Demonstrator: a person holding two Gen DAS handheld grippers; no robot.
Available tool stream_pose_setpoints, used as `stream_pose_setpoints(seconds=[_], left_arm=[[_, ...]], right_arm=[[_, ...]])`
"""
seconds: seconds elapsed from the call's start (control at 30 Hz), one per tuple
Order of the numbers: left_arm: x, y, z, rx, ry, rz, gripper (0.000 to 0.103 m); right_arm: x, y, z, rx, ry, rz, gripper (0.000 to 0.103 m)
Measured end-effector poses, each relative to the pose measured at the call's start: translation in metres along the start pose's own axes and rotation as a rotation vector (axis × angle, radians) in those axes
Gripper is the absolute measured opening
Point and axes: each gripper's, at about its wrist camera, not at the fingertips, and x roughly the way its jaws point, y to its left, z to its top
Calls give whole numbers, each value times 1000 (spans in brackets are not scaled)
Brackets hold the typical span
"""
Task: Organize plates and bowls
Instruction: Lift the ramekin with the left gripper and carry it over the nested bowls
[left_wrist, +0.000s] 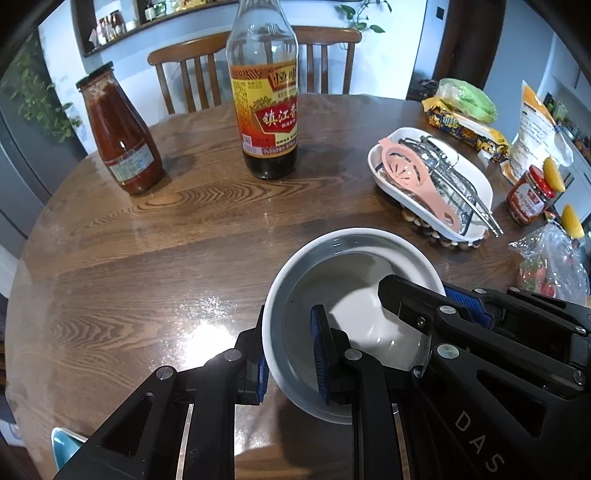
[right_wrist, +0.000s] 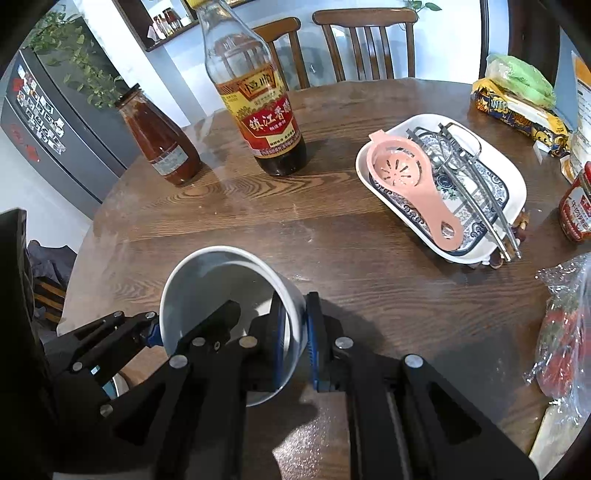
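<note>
**Both grippers on one bowl**

I've got the white bowl (left_wrist: 354, 317) pinched by its rim from both sides: left gripper (left_wrist: 291, 354) jaws clenched on the near-left wall, right gripper (right_wrist: 295, 343) jaws clamped on the opposite wall. It's tilted, over the wooden tabletop (left_wrist: 147, 258).

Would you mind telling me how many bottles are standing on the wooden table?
2. The sauce bottle with red contents stands at the far left; the tall vinegar bottle stands to its right, near the table's far middle. The small red jar at the right edge is not counted.
</note>
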Motion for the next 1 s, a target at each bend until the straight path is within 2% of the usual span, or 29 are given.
stream_pose_setpoints(seconds=[0.47,1.0], left_arm=[[-43,-1,-16,9,-87,45,20],[-93,0,-57,20,-149,57,20]], right_arm=[[-40,18,-17,-14,-67,28,13],[-86,41,-60,-25,-114,32,13]])
